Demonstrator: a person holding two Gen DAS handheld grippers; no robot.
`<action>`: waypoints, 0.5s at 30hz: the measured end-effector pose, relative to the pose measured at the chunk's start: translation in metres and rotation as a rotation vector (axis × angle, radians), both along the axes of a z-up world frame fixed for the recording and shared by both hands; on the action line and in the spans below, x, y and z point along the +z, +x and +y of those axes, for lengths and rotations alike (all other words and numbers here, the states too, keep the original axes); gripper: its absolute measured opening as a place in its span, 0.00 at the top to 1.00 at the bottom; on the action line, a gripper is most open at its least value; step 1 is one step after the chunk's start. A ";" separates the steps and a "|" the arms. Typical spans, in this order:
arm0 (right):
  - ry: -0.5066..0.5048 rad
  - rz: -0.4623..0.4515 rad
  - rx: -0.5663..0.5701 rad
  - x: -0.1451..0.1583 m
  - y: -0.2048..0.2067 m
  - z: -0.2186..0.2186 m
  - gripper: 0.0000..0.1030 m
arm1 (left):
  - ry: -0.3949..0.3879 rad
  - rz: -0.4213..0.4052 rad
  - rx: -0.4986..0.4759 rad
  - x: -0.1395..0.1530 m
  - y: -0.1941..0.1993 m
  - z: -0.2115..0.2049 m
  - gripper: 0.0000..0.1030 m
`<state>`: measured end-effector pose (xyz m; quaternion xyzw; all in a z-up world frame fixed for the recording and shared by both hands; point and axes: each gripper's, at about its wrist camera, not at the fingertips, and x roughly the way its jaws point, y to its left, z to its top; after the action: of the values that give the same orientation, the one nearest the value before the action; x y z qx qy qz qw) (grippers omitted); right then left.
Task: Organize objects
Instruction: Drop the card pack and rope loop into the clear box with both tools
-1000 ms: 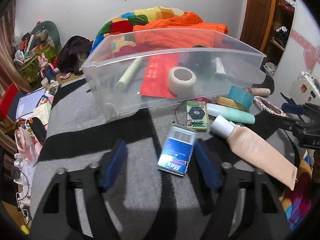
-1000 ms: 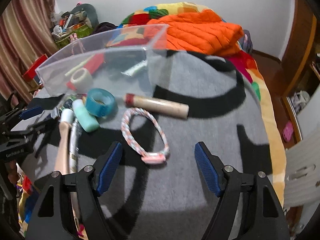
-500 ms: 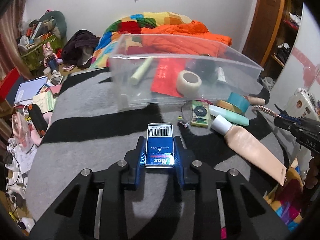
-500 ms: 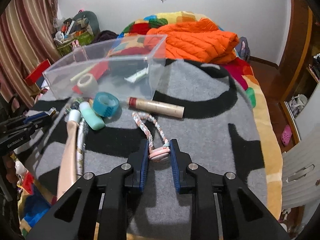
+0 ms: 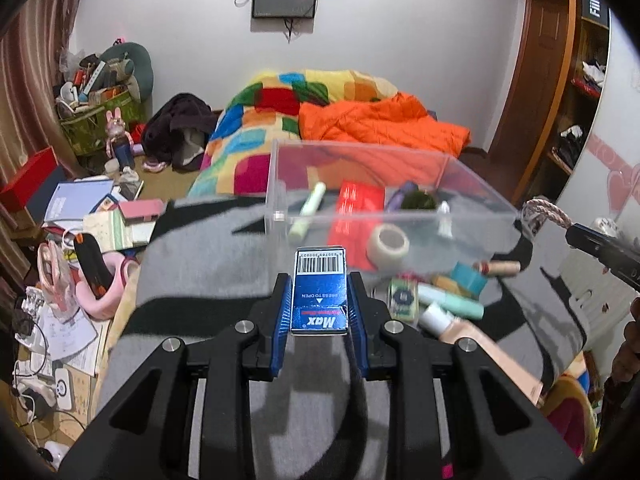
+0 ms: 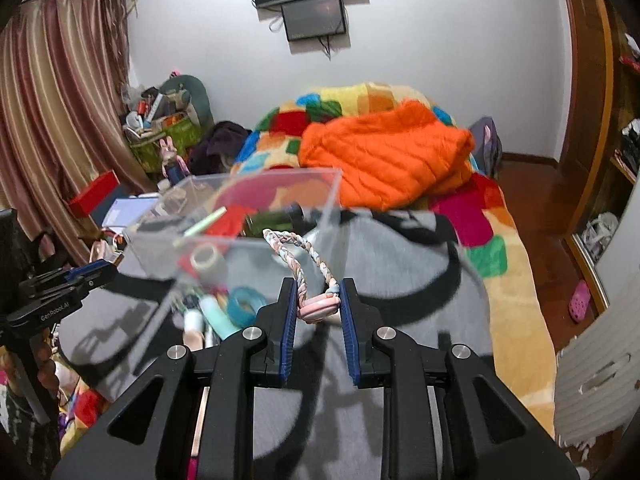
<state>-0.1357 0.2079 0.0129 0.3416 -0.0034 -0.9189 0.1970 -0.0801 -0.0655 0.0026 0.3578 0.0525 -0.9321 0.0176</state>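
Note:
My left gripper (image 5: 319, 300) is shut on a blue Max box (image 5: 320, 292) with a barcode, held above the grey blanket in front of the clear plastic bin (image 5: 276, 184). My right gripper (image 6: 319, 304) is shut on the pink end of a braided rope loop (image 6: 298, 254), lifted near the bin (image 6: 240, 248). The rope's tip (image 5: 544, 210) shows at the right of the left wrist view. The bin holds a tape roll (image 5: 388, 242), a red packet (image 5: 356, 204) and a pale green tube (image 5: 308, 210).
On the blanket by the bin lie a teal tape roll (image 5: 466, 274), a mint tube (image 5: 452, 300), a wooden roller (image 5: 498, 267), a green card (image 5: 404, 298) and a beige tube (image 5: 480, 344). An orange jacket (image 6: 384, 160) lies behind. Clutter covers the floor at left (image 5: 80, 240).
Both grippers closed on their objects, the left on the Max box and the right on the rope, then lifted them off the blanket toward the bin.

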 end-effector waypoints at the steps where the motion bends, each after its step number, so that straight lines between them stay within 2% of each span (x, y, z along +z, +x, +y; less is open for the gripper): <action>1: 0.002 0.006 0.002 0.002 -0.002 -0.003 0.81 | 0.001 0.008 -0.002 0.002 -0.002 0.000 0.74; 8: -0.015 0.030 0.049 0.009 -0.022 -0.035 0.81 | 0.031 0.014 -0.011 0.011 -0.030 -0.004 0.74; 15: -0.010 0.018 0.085 0.006 -0.051 -0.069 0.81 | 0.014 0.016 -0.004 0.014 -0.057 -0.004 0.74</action>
<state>-0.1865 0.1391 0.0187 0.3320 0.0083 -0.9128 0.2378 -0.1376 -0.0693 0.0169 0.3507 0.0586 -0.9346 0.0128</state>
